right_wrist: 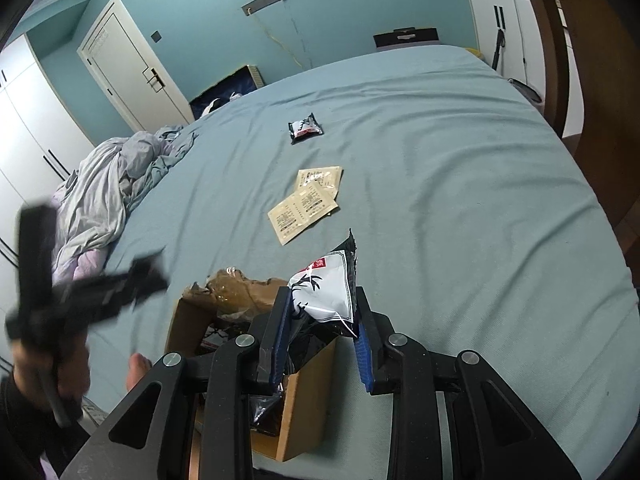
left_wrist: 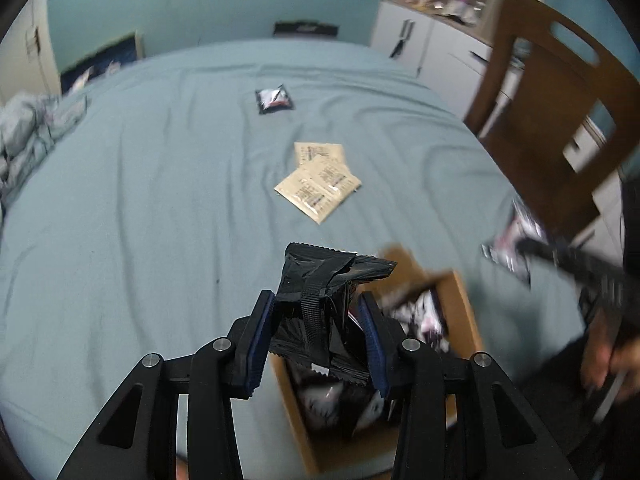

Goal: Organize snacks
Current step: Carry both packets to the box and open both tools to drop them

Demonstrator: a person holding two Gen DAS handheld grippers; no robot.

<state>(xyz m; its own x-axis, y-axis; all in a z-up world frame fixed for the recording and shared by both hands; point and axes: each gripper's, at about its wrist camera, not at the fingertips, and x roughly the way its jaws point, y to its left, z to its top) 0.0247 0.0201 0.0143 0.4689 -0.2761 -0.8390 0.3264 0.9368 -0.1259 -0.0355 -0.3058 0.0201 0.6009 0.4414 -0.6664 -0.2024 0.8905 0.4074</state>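
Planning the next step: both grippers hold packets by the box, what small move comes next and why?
Probably lower the left gripper and release its black packet into the cardboard box. Its jaws already clamp the packet above the open box, which holds similar packets; the right gripper also grips a packet.

A bed (right_wrist: 440, 208) covered in a wrinkled blue-grey sheet was seen, on which lay three overlapping beige sachets (right_wrist: 306, 202), a single black snack packet (right_wrist: 306, 128) farther off, an open cardboard box (right_wrist: 304, 392) near the front, and crumpled bedding (right_wrist: 116, 188) at one side.
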